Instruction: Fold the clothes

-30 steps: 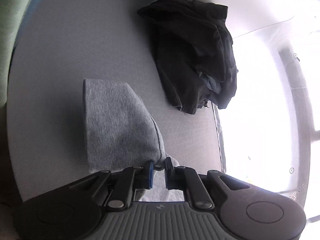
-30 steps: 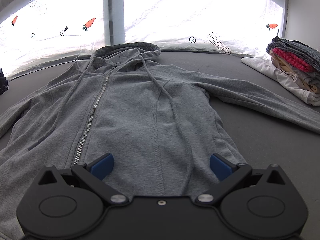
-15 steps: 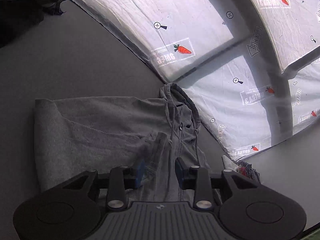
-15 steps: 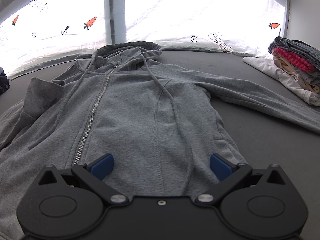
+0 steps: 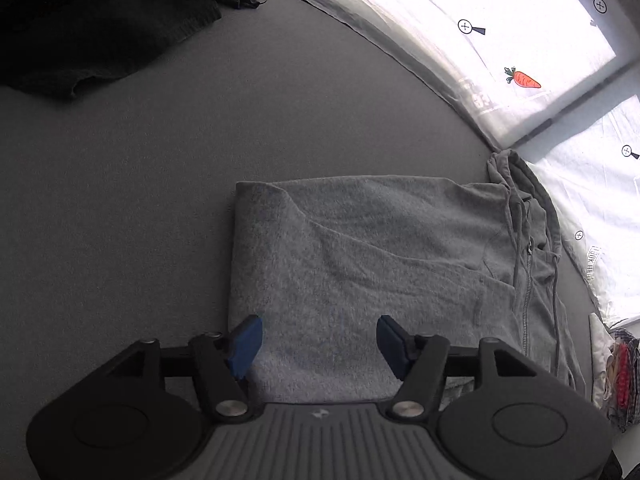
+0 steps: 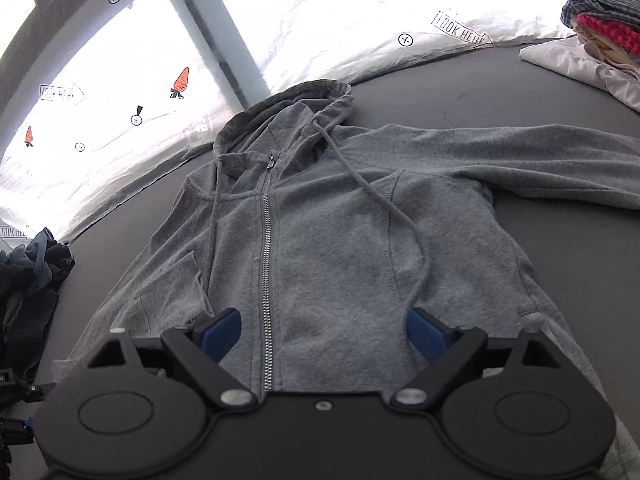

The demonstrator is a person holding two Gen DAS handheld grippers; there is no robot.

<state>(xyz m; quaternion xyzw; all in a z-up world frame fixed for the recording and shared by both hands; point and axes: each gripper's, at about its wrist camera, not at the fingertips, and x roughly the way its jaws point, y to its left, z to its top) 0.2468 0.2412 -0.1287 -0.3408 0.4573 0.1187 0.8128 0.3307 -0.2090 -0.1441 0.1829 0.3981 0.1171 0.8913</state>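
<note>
Folding the grey zip hoodie point(image 6: 332, 248): one sleeve in, the other sleeve point(image 6: 560, 164) waiting.
Left tongs point(image 5: 319, 344) are opening, gripping nothing; right tongs point(image 6: 319, 334) are closing, empty; next, it should be pinching the far cuff.

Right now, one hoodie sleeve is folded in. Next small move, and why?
Probably take the right gripper, closing with nothing between its pads, to the spread sleeve. The hoodie has its other sleeve folded in; the left gripper is opening, empty.

Bare grey table point(image 5: 160, 200) lies open at the left wrist view's centre-left, hemmed by dark clothes point(image 5: 80, 28) upper left, the hoodie point(image 5: 360, 260) and a folded pile point(image 6: 592, 40) upper right.
</note>
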